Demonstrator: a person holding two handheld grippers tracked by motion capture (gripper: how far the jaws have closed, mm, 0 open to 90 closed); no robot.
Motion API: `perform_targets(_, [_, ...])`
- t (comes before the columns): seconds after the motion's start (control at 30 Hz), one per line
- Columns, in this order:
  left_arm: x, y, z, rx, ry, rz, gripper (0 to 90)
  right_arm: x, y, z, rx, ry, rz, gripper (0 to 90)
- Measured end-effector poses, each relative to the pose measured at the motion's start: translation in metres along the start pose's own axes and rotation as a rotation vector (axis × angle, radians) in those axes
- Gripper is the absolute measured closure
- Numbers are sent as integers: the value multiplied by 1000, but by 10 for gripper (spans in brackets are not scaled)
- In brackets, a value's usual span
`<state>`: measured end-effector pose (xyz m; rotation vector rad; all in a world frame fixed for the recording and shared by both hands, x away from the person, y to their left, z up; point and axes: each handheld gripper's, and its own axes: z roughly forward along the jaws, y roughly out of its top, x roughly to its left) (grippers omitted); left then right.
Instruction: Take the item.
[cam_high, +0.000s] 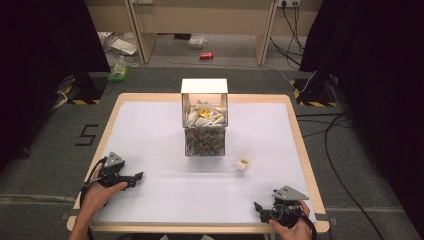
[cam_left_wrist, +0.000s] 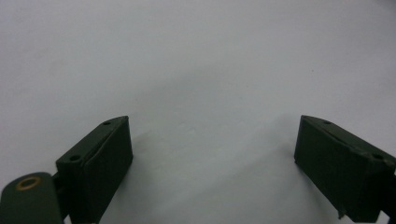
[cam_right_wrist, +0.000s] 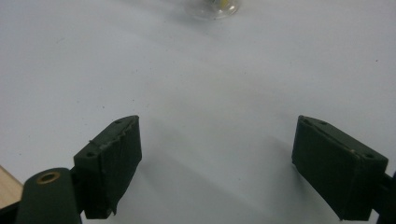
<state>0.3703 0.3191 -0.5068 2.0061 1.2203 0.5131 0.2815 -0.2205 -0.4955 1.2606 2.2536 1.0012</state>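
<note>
Table (cam_high: 150, 125): white top with a wooden rim, seen from above.

Left gripper (cam_high: 136, 178): rests on the table near the front left corner, held by the person's left hand (cam_high: 102, 192); jaws spread wide with nothing between them. In the left gripper view (cam_left_wrist: 212, 154) there is bare white surface between and ahead of the jaws.

Right gripper (cam_high: 259, 208): near the front right corner, close to the front edge, held by the right hand (cam_high: 292, 227); jaws likewise wide apart and empty. In the right gripper view (cam_right_wrist: 215, 154) the white surface lies bare up to the cup.

Clear plastic cup (cam_high: 244, 159): stands right of centre with something yellow inside; it is the thing nearest the right gripper and well apart from it. Its base shows at the top of the right gripper view (cam_right_wrist: 212, 7).

Clear box (cam_high: 205, 125): at the middle of the table toward the far edge, just left of the cup. It has a white top, white packets in the upper part and darker pieces below.

Nothing stands between either gripper and the cup.
</note>
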Motion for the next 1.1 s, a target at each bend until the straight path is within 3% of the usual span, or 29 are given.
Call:
perform_targets(0.23, [0, 0, 0, 0, 0, 1, 107, 3, -5, -2, 12, -16, -18, 164])
perform_targets(0.57, [0, 0, 0, 0, 0, 1, 106, 7, -12, -5, -16, -34, -9, 163])
perform_targets(1.1, [0, 0, 0, 1, 2, 2, 106, 7, -14, -5, -35, -33, -9, 162])
